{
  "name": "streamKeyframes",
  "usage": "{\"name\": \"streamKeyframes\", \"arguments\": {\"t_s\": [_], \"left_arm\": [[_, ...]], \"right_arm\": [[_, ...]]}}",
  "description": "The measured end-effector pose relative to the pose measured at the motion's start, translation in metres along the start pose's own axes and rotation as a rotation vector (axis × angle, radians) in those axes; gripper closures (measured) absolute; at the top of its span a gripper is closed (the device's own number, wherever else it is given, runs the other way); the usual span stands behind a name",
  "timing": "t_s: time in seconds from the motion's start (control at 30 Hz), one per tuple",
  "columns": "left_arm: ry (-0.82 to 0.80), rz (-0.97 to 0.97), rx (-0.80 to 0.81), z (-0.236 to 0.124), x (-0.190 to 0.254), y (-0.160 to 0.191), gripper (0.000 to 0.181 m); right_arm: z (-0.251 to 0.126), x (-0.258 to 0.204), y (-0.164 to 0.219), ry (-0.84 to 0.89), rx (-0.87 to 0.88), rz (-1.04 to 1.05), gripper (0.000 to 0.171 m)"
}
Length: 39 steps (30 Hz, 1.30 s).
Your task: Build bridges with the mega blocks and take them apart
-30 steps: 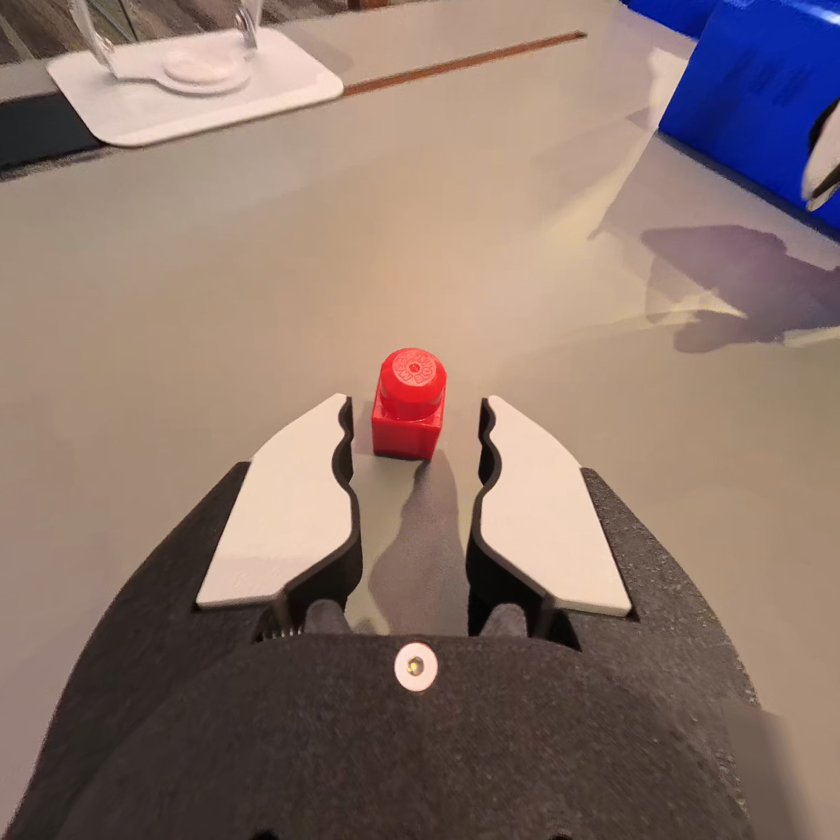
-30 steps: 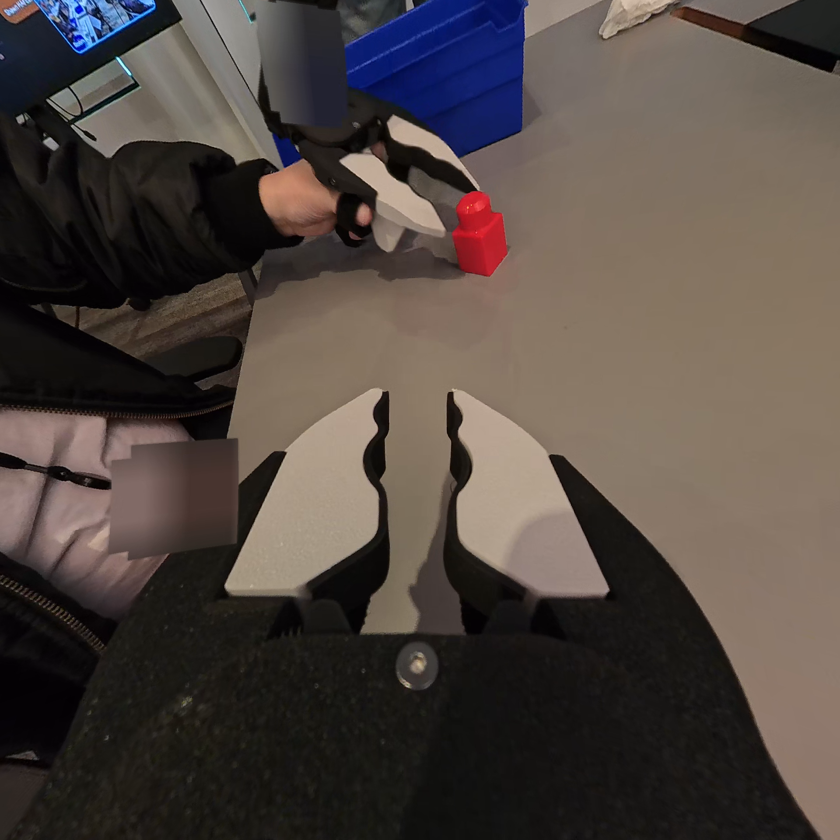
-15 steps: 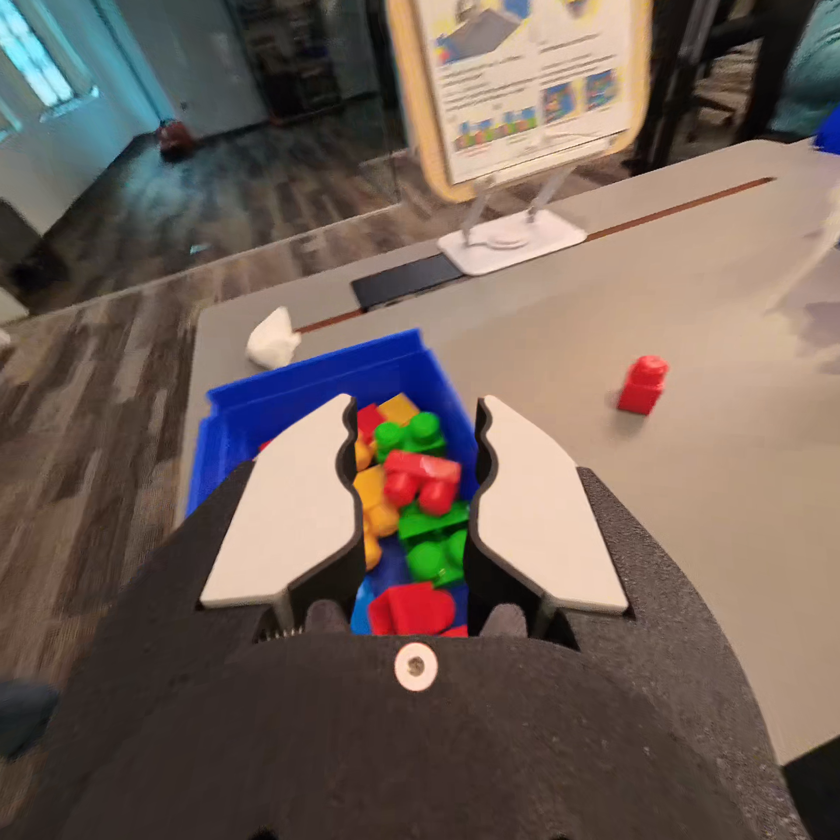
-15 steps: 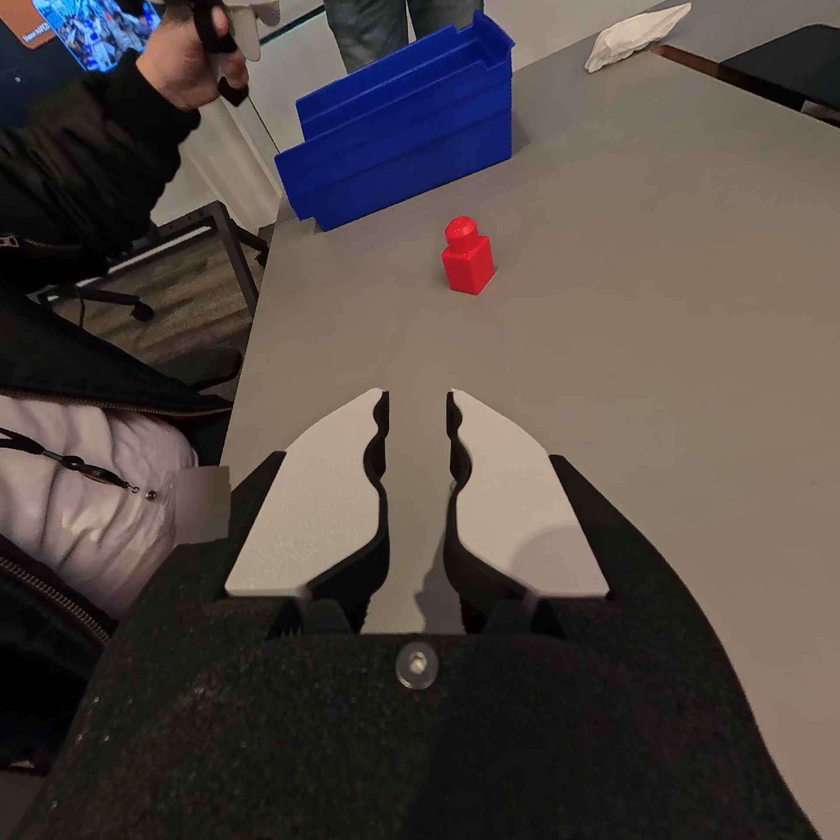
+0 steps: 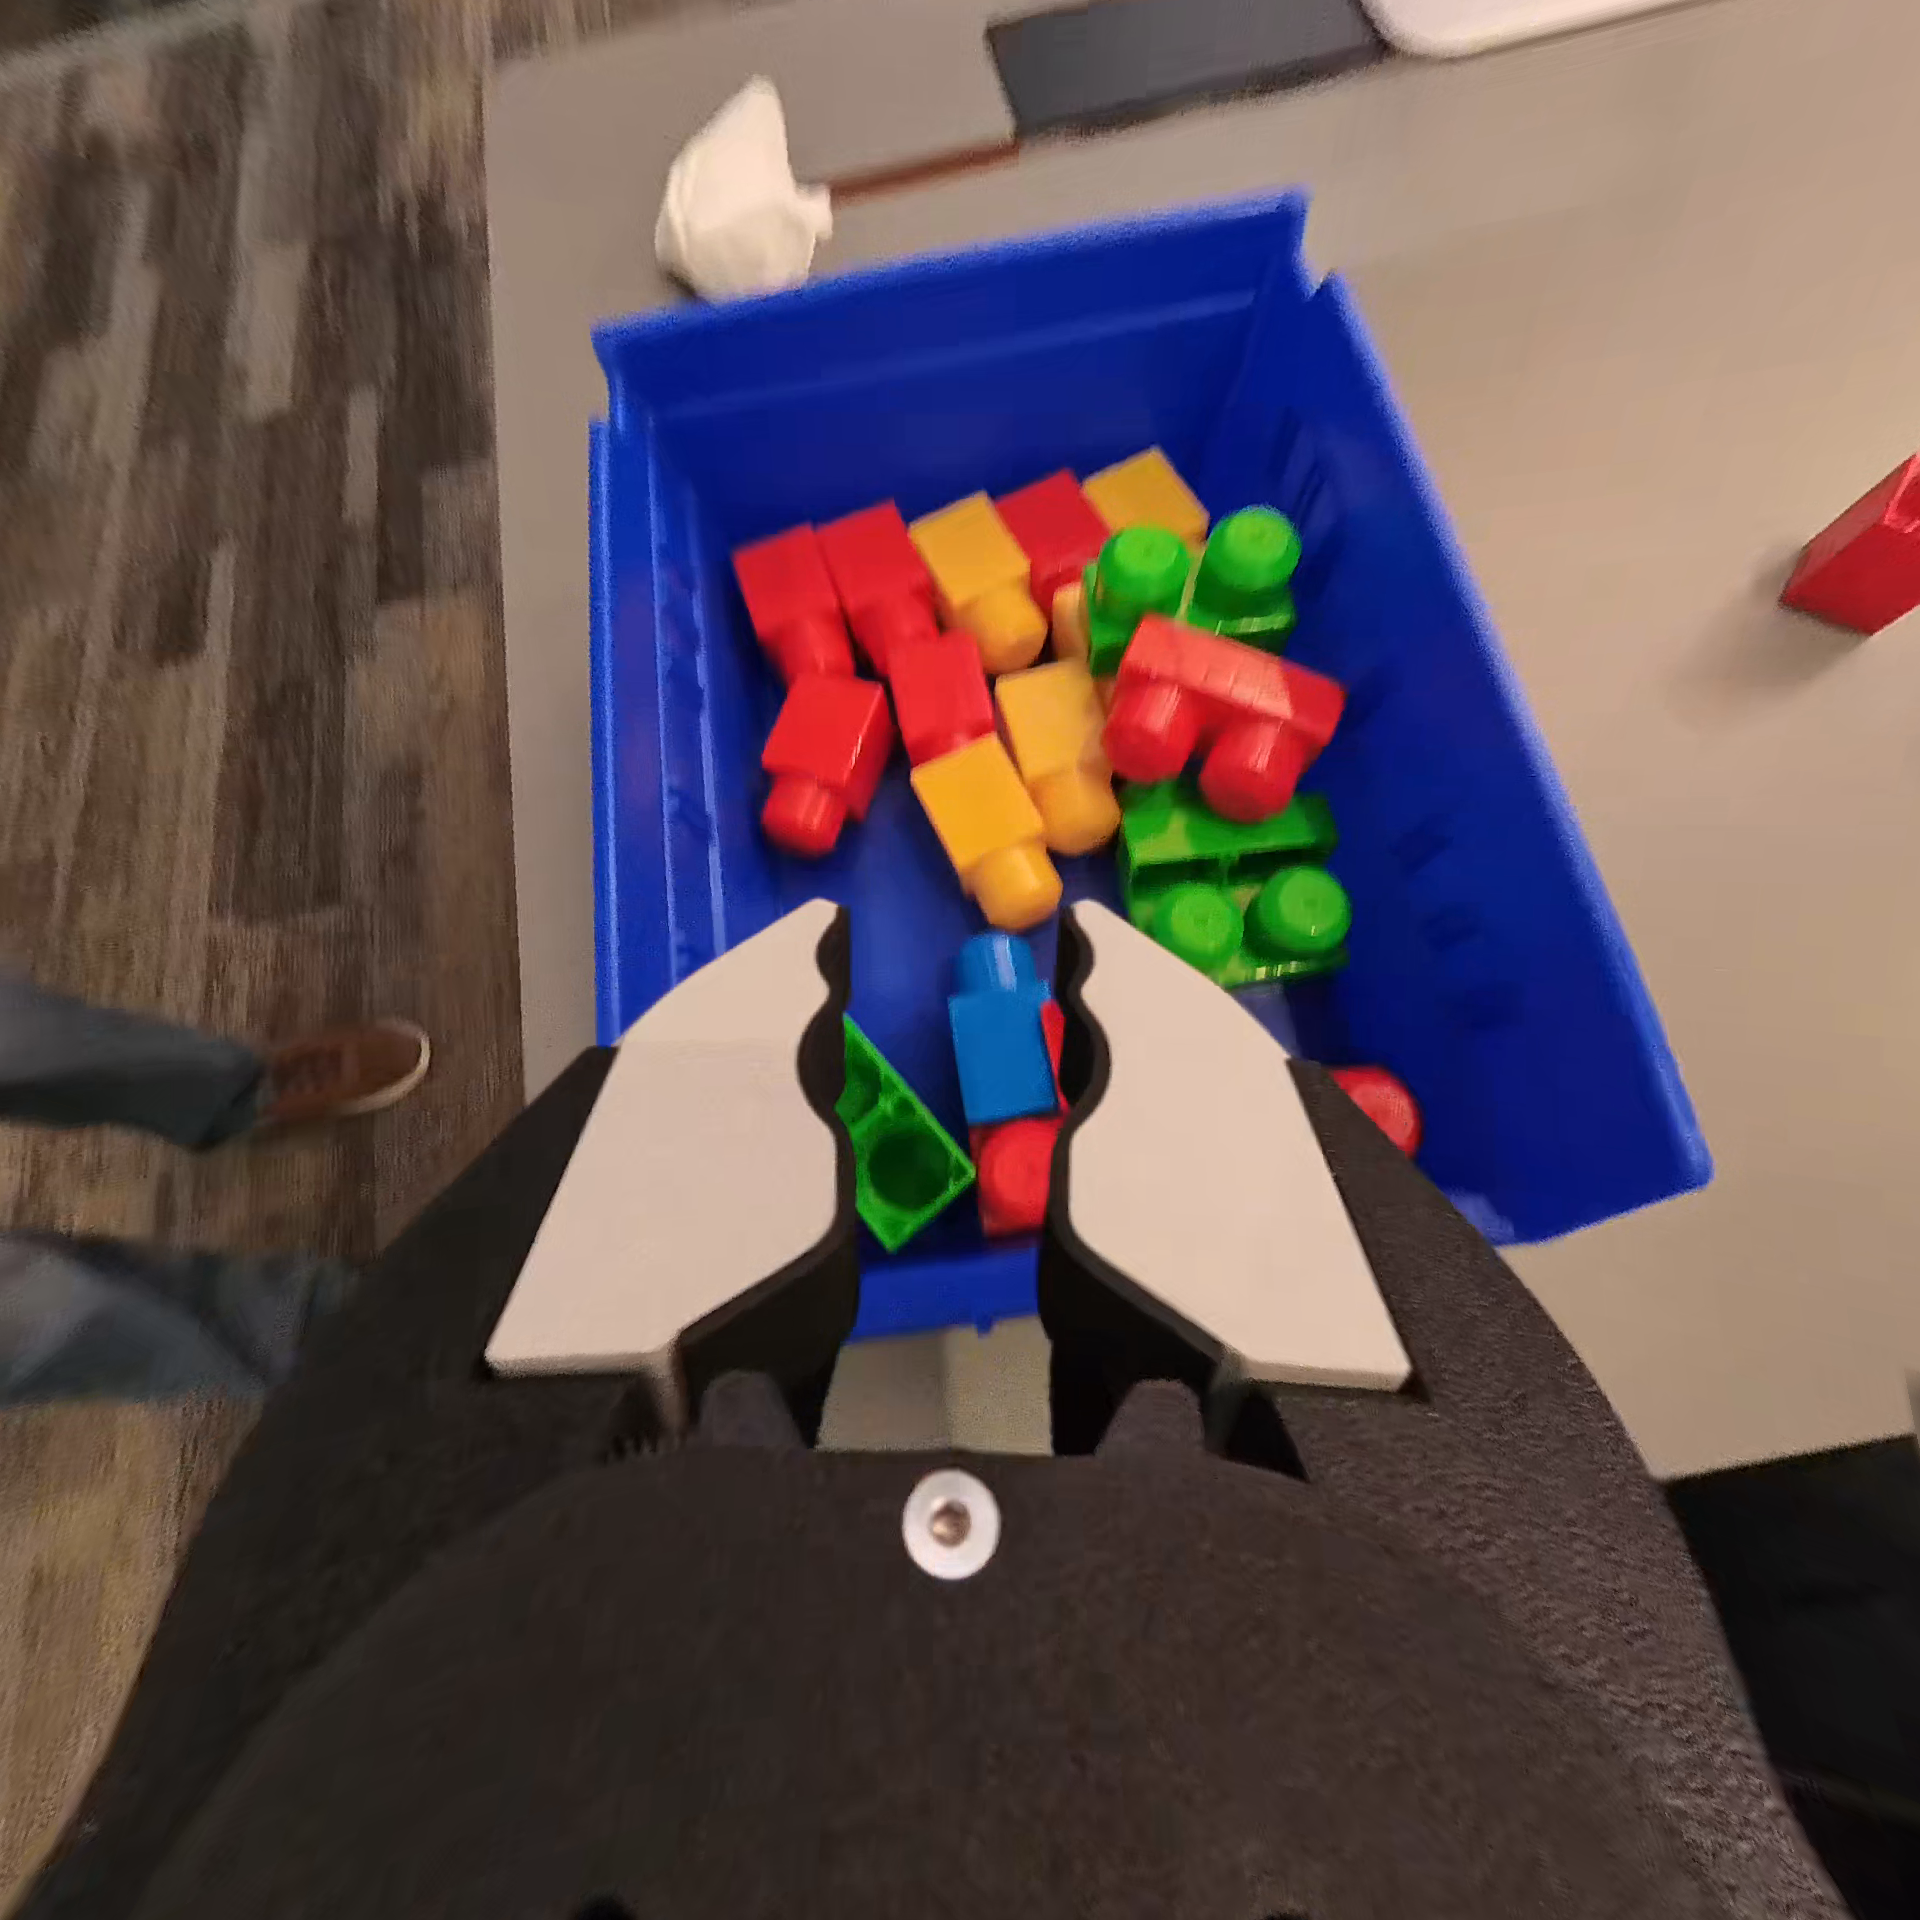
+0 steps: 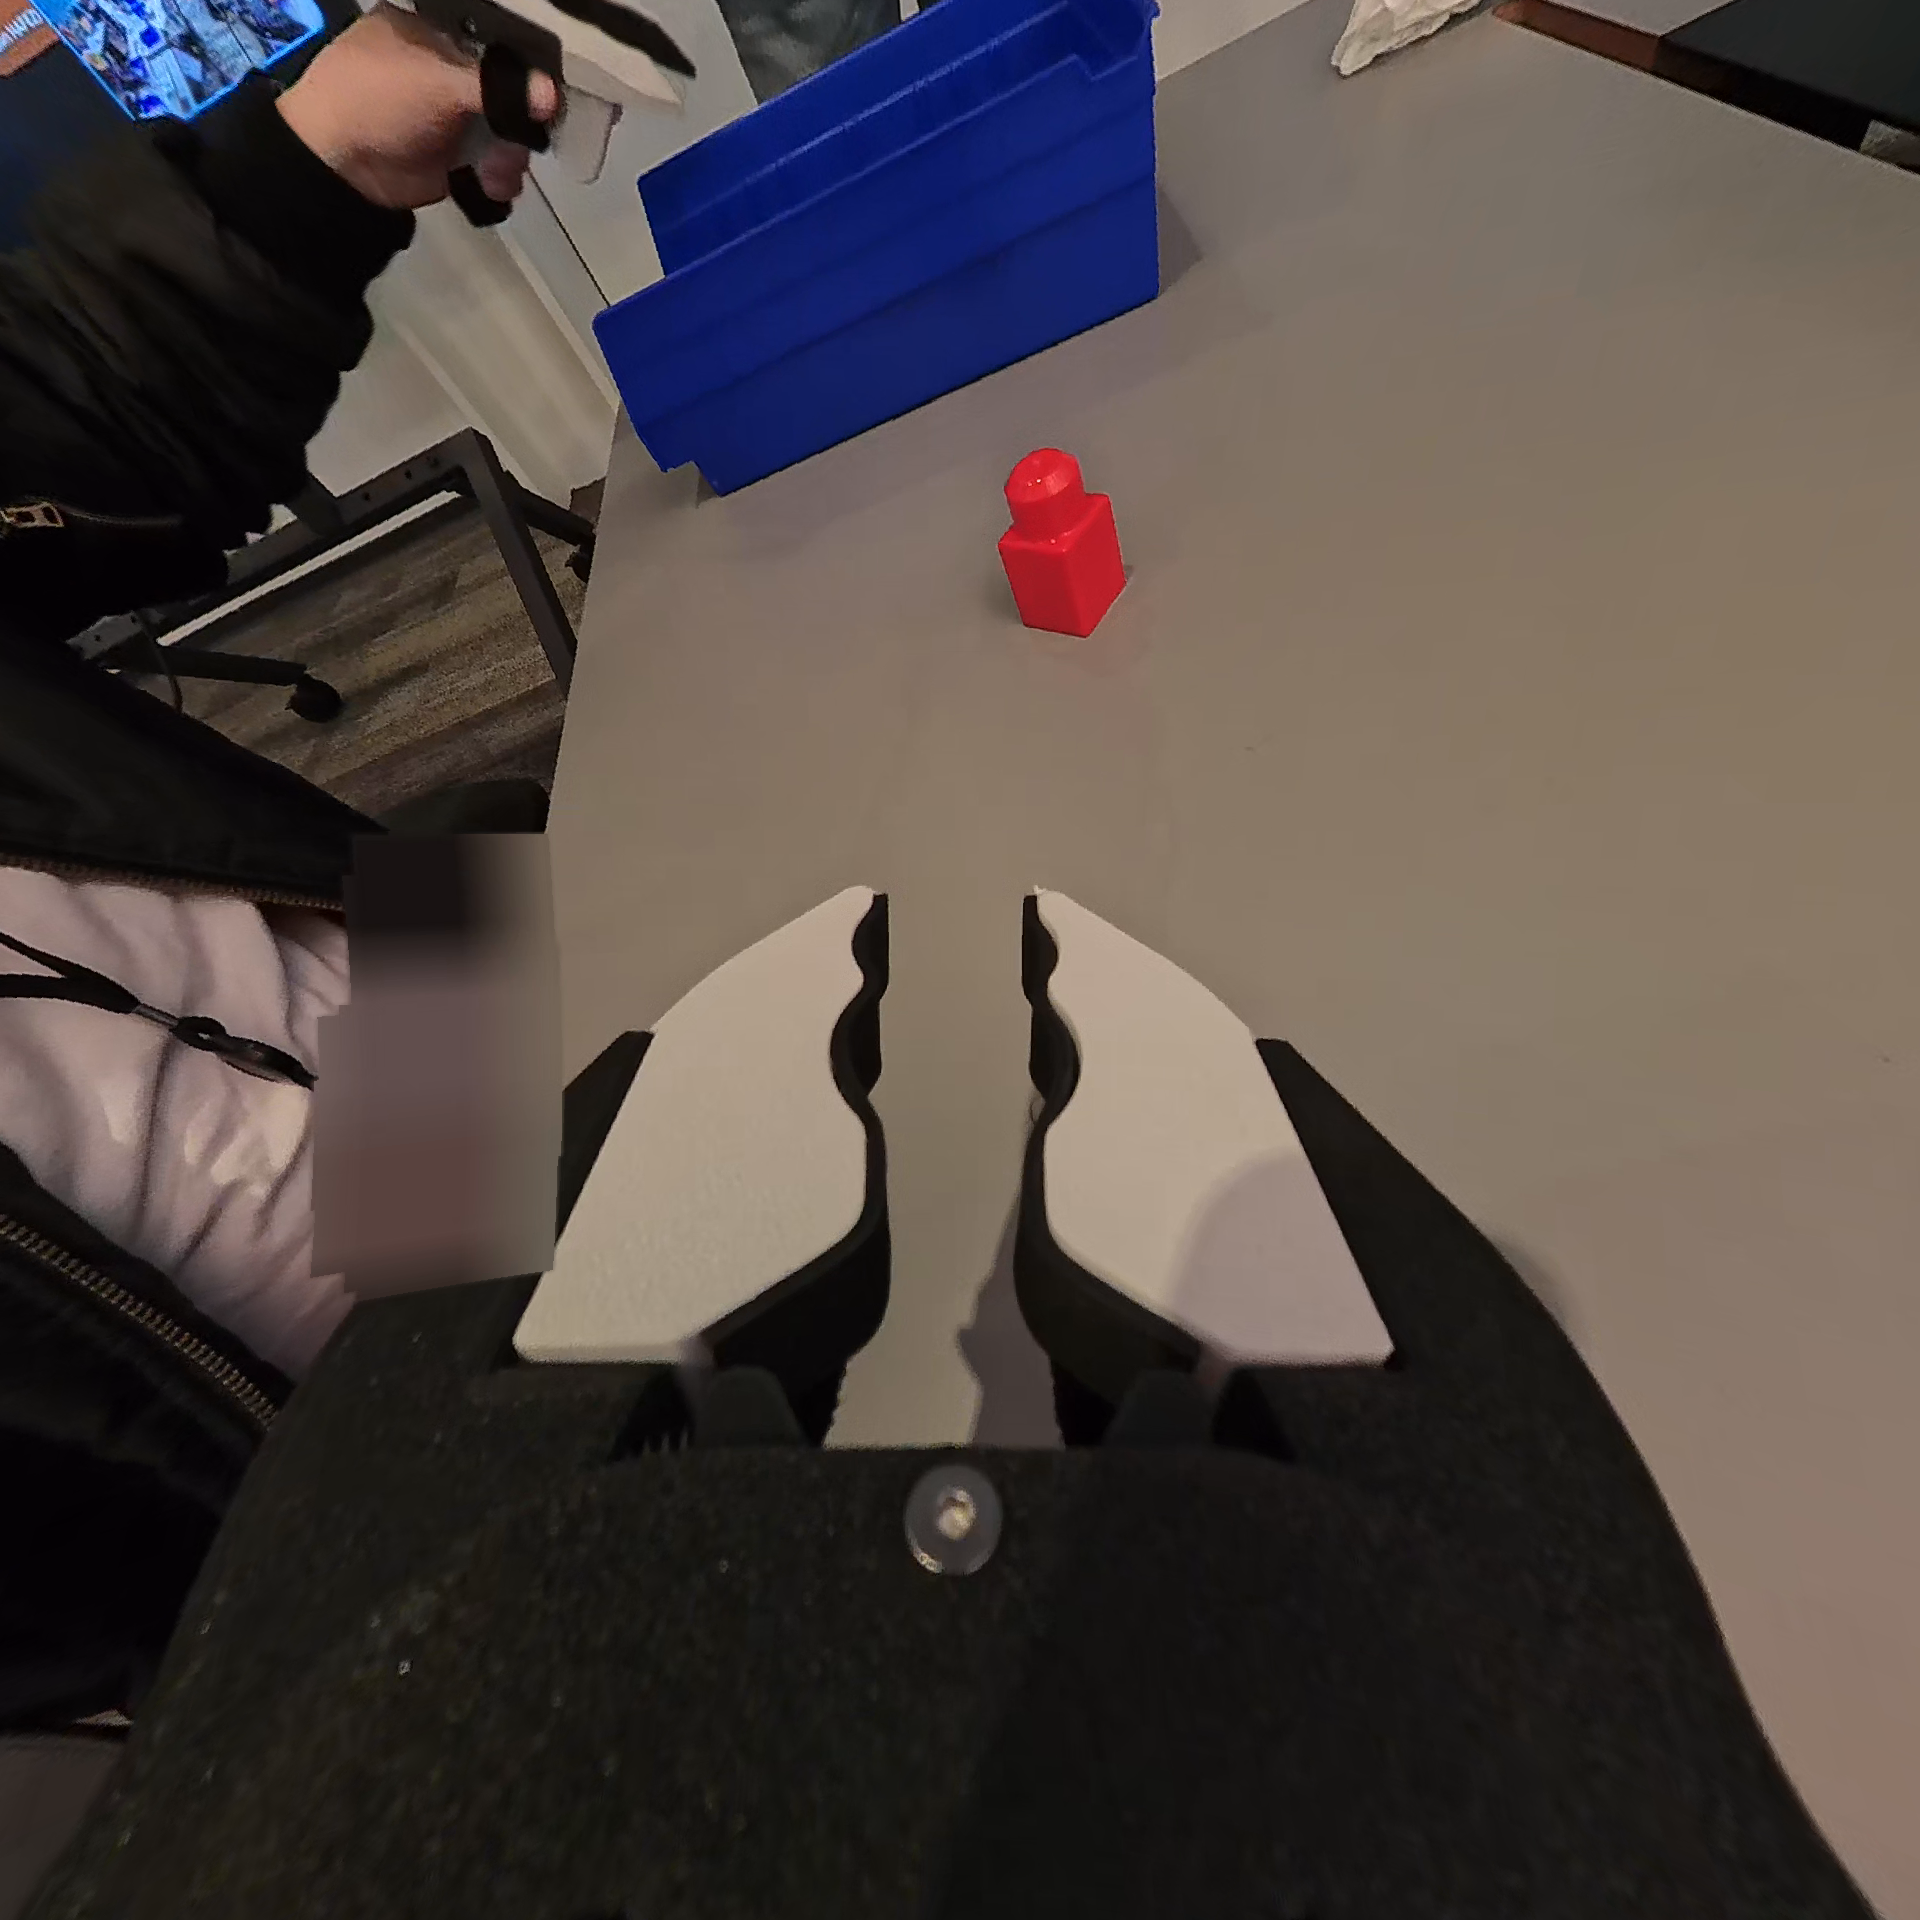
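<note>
While my left gripper [image 5: 951,925] hangs above the blue bin [image 5: 1475,790], its jaws stand apart with nothing between them. Through the gap I see a blue block [image 5: 1000,1039] lying on the bin floor, a green block [image 5: 891,1148] on its side just beside it, and a red one [image 5: 1013,1174] touching its base. Farther in, red, yellow and green blocks [image 5: 1039,686] lie heaped together. A white cloth [image 5: 740,197] sits on the table [image 5: 1662,343] just behind the bin, and a person's shoe [image 5: 348,1062] shows on the floor.

My right gripper [image 6: 956,899] is low over the table, jaws narrowly apart and holding nothing. Ahead of it a single red block [image 6: 1065,551] stands upright, stud up, near the bin's side wall but clear of it. From this view my left hand [image 6: 416,114] holds its gripper raised, up beside the bin.
</note>
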<state>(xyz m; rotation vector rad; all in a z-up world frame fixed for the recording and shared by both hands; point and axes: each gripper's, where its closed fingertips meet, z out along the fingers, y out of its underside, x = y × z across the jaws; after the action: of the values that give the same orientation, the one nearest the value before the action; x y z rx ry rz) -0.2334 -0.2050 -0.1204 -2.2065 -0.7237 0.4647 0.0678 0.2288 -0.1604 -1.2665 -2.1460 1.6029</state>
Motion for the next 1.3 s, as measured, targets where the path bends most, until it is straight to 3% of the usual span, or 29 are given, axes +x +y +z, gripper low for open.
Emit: {"name": "streamKeyframes", "arguments": {"t_s": [0.17, 0.37, 0.57, 0.8, 1.3], "left_arm": [[-0.075, -0.085, -0.17, -0.004, -0.009, 0.028, 0.143], [-0.042, -0.26, -0.416, 0.005, 0.002, 0.047, 0.126], [-0.111, -0.389, -0.486, 0.014, -0.006, 0.056, 0.127], [-0.131, -0.588, -0.556, 0.022, -0.014, 0.075, 0.125], [-0.193, -0.622, -0.599, 0.051, -0.02, 0.092, 0.125]], "right_arm": [[0.006, -0.006, -0.006, -0.029, -0.001, -0.019, 0.147], [0.02, -0.034, -0.029, -0.139, 0.044, -0.096, 0.147], [0.035, -0.067, -0.037, -0.267, 0.069, -0.186, 0.147], [0.032, -0.069, -0.034, -0.32, 0.103, -0.19, 0.147], [0.02, -0.059, -0.019, -0.32, 0.11, -0.146, 0.147]]}}
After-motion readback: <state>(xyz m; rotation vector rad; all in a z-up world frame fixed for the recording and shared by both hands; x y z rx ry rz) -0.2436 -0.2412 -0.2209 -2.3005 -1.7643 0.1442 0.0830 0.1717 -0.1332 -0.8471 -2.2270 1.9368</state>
